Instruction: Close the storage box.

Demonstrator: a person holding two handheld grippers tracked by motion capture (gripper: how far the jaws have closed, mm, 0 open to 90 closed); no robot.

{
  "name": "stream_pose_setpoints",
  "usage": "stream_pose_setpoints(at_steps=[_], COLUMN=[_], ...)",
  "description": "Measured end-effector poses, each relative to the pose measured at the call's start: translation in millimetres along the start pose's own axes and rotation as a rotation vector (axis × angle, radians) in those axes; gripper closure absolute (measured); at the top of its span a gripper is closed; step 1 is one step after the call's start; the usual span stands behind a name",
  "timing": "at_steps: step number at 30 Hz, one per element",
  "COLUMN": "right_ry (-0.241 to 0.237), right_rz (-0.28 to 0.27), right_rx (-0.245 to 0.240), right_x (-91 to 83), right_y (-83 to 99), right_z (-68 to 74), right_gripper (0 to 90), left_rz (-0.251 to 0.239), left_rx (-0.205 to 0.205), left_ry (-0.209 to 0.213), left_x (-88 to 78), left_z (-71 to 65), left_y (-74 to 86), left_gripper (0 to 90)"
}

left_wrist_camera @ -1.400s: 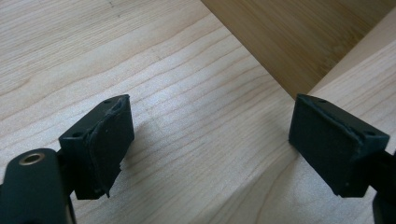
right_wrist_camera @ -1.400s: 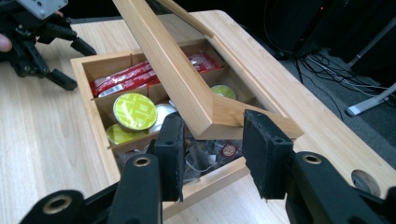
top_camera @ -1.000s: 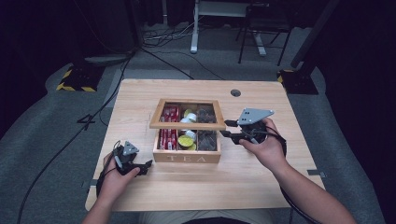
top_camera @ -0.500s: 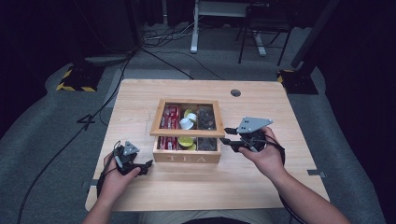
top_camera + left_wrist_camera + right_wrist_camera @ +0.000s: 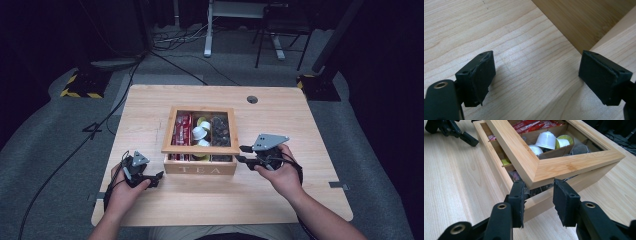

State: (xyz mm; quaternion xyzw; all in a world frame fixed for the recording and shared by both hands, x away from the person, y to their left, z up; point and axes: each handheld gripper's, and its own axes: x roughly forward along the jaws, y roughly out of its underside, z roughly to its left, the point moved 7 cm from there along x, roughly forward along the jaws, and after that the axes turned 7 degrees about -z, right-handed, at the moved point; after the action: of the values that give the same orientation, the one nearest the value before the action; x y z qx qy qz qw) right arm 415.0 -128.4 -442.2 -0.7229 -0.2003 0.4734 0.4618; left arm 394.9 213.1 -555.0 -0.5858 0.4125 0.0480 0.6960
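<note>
Since a second ago the right tongs (image 5: 243,154) have sunk from beside the raised lid (image 5: 200,131) down toward the box's (image 5: 200,169) front right corner, and the lid has come down with them, from tilted well up to nearly flat. Their jaws have just been closing. In the right gripper view they stand one on each side of the lid's near corner (image 5: 534,183), which hangs slightly above the box wall with a dark slit under it; whether the pads (image 5: 560,202) press the wood or only flank it I cannot tell.

The left tongs (image 5: 156,176) lie low on the bench (image 5: 150,105) near its front left, just off the box's front left corner, pointing toward it — jaws spread wide with nothing between them but bare wood, as the left gripper view shows.

The box sits about mid-bench, its lettered front wall facing the person and square to the bench edge. From above it looks close to square, slightly longer front to back. The lid is a wooden frame with a clear pane, hinged along the far side, its free edge toward the person.

Through the pane the strips run front to back: red packets (image 5: 182,131) on the left, white and yellow-green capsules (image 5: 201,132) in the middle, dark items (image 5: 220,131) on the right.
</note>
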Motion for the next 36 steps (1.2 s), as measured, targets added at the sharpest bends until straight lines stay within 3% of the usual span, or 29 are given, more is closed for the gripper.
stream_pose_setpoints(at_steps=[8, 16, 30, 32, 35, 36], right_ry=[-0.005, -0.003, -0.025, -0.043, -0.061, -0.061], right_rz=[0.007, 0.041, 0.088, 0.100, 0.059, 0.059], right_rx=[0.016, 0.002, 0.019, 0.033, 0.076, 0.076], right_x=[3.5, 8.7, 16.1, 17.4, 16.3, 16.3], right_y=[7.8, 16.8, 28.3, 30.6, 29.3, 29.3], right_z=[2.8, 6.2, 8.3, 9.4, 8.1, 8.1], right_gripper=[62.5, 62.4, 62.1, 60.2, 47.0, 47.0], left_rz=[0.002, 0.004, 0.004, 0.000, 0.002, 0.002], left_rx=[0.002, 0.003, 0.003, 0.003, 0.006, 0.006], left_ry=[0.000, -0.001, 0.001, 0.001, 0.002, 0.002], left_x=[-0.1, 0.1, 1.1, 1.5, 2.1, 2.1], left_z=[0.1, 0.0, -0.3, -0.2, -0.1, -0.1], left_y=[0.1, -0.2, -0.9, -1.1, -1.7, -1.7], left_gripper=[14.4, 14.3, 14.3, 14.3, 14.2, 14.2])
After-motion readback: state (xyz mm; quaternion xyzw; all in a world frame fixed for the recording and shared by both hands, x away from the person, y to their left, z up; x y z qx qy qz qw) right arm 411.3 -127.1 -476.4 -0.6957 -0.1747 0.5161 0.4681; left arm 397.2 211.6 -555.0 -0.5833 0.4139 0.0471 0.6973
